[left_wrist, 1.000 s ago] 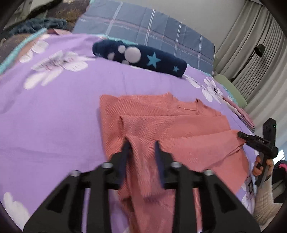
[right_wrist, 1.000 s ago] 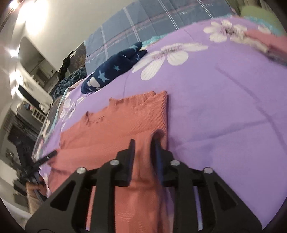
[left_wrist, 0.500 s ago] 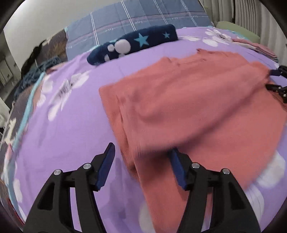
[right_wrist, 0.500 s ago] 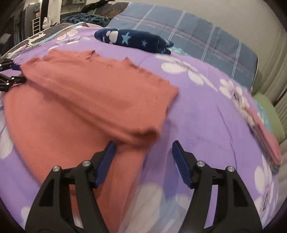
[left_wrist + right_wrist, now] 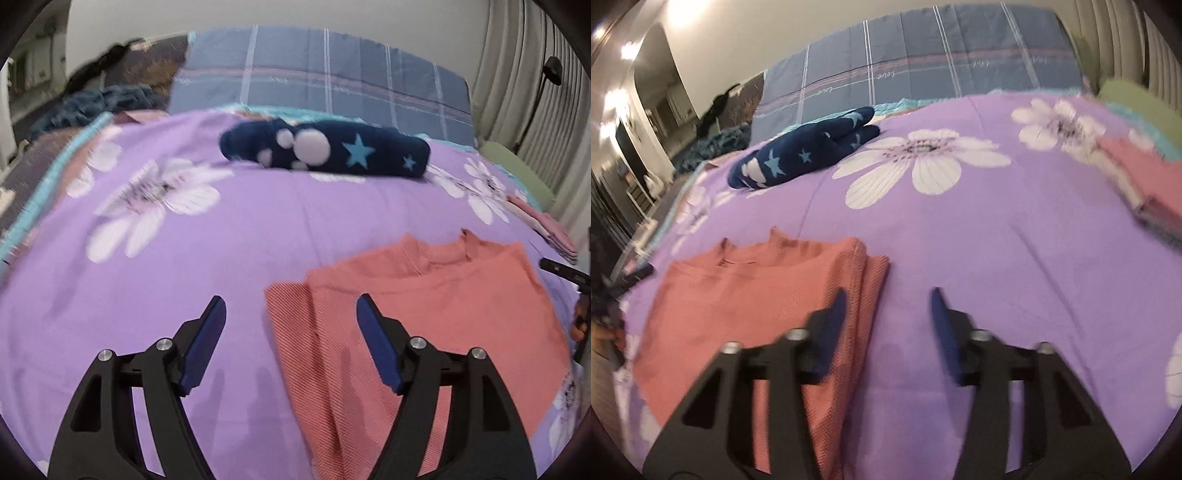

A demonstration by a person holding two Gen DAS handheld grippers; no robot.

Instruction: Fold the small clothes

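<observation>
A salmon-pink ribbed top (image 5: pixel 424 306) lies flat on the purple flowered bedspread (image 5: pixel 184 258), its sides folded in over the middle. My left gripper (image 5: pixel 291 317) is open and empty, raised above the top's left folded edge. In the right wrist view the top (image 5: pixel 757 302) lies left of centre, and my right gripper (image 5: pixel 888 308) is open and empty over its right folded edge. The right gripper's tip also shows in the left wrist view (image 5: pixel 561 273) at the far right.
A dark blue star-patterned garment (image 5: pixel 325 149) lies rolled near the plaid pillow (image 5: pixel 332 77). A stack of folded pink clothes (image 5: pixel 1145 177) sits at the bed's right side, beside a green cushion (image 5: pixel 1134 99). Curtains and a lamp stand at the right.
Both grippers were shut on the top's folded sides a second ago. They have opened, let the cloth drop flat, and pulled back outward from it.
</observation>
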